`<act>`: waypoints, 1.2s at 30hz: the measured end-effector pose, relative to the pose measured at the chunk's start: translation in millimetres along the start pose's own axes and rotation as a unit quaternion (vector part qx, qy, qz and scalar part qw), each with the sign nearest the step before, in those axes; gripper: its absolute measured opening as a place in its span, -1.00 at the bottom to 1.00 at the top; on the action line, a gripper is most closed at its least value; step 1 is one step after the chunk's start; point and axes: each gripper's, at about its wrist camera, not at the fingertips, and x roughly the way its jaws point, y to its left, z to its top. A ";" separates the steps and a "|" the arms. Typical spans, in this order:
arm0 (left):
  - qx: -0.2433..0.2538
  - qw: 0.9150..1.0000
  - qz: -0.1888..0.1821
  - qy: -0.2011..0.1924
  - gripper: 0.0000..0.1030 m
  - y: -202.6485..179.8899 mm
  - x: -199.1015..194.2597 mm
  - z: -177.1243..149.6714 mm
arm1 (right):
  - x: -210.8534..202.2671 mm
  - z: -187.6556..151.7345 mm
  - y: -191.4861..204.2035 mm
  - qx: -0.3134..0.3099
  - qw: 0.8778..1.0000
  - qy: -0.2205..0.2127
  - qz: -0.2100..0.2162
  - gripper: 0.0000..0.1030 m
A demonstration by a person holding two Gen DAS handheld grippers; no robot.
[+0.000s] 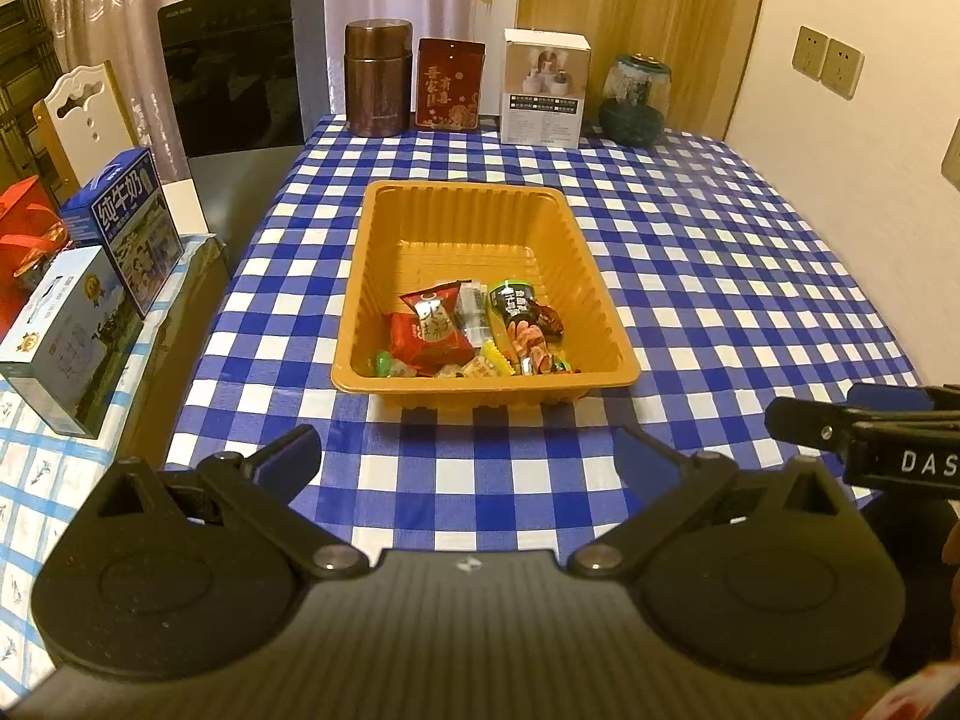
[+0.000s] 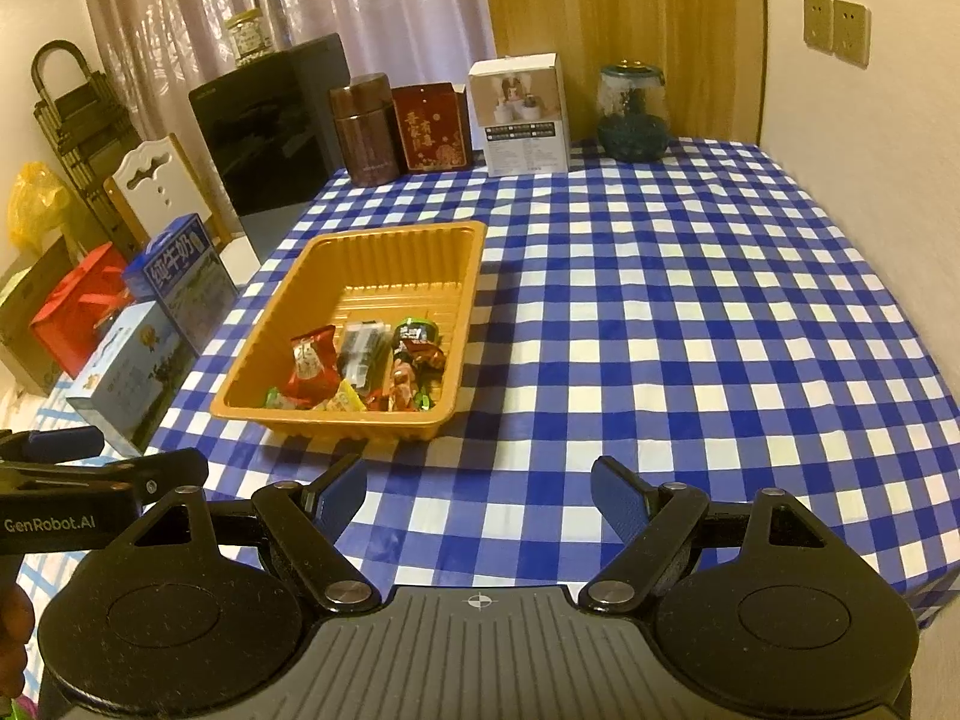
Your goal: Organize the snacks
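Both tools sit nearest the cameras, low over the near edge of the worktop (image 1: 750, 252). Left tool (image 1: 468, 456) has its 2 blue-padded fingers spread wide apart with nothing between them, and the right tool (image 2: 477, 495) is spread apart and empty in the same way. In the left wrist view the right tool pokes in at the right edge; in the right wrist view the left tool shows at the left edge.

Just beyond the tools, an orange ribbed tray (image 1: 474, 198) rests on the blue-and-white checked cloth, left of the worktop's middle. Snacks (image 1: 468, 333) are heaped in its near half: a red packet (image 1: 429, 342), a clear-wrapped dark bar (image 1: 471, 309), a black-and-green packet (image 1: 516, 306) and several small yellow and green candies. The far half of the tray is bare.

Along the far edge stand 4 things in a row, left to right: a brown metal canister (image 1: 378, 78), a red tin (image 1: 450, 84), a white carton (image 1: 543, 93) and a dark glass jar (image 1: 633, 99). On a lower surface left of the worktop lie 2 blue milk boxes (image 1: 123, 222) and a red gift bag (image 2: 78, 306), with a white chair (image 2: 159, 186) and a black appliance (image 1: 234, 72) behind them.
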 end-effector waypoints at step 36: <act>0.000 1.000 0.002 -0.002 1.00 -1.8 0.1 -1.4 | -1.7 -1.7 -0.5 0.005 1.000 -0.002 0.000 0.58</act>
